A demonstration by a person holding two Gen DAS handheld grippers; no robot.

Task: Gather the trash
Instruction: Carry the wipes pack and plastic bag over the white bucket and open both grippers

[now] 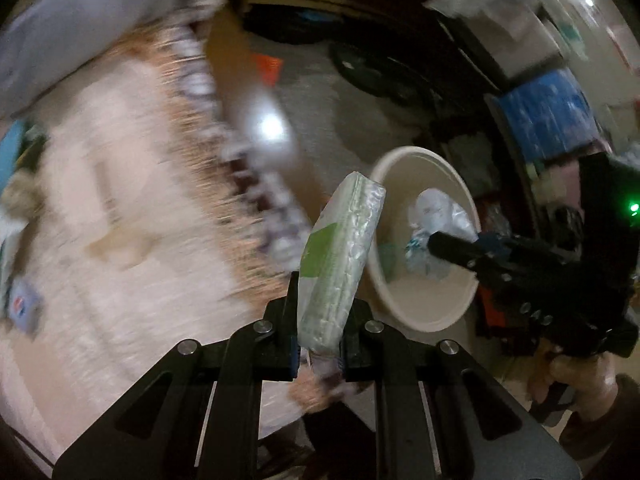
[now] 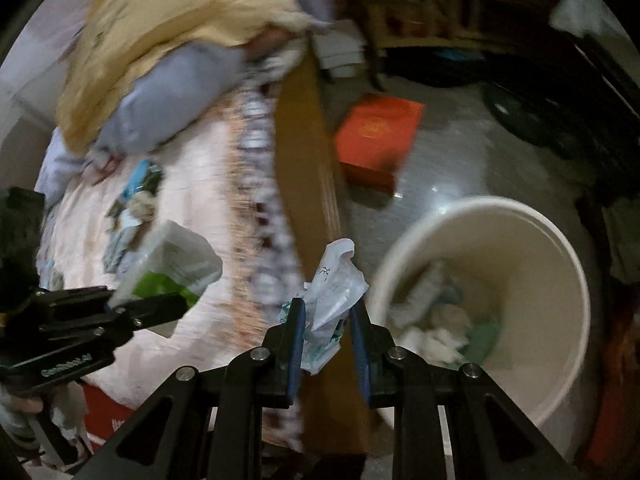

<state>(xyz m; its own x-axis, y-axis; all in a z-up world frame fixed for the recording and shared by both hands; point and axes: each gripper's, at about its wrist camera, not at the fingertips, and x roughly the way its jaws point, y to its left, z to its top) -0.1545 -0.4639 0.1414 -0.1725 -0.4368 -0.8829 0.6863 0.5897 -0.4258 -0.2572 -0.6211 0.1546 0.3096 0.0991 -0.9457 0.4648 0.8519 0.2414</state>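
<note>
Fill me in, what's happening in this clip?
A person is clearing trash off a bed into a round beige plastic bin on the floor. The left hand-held gripper is shut on a flat green-and-white plastic packet. The right hand-held gripper is shut on a crumpled white plastic wrapper. Neither is dropped yet; the bin already holds some scraps.

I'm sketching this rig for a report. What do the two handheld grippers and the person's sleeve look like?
Both the left gripper and the right gripper are black, angular frames with silver round bolts and blue-padded fingers. The right one shows a green light; the left one bears white lettering, too blurred to read. The sleeve is dark brown.
</note>
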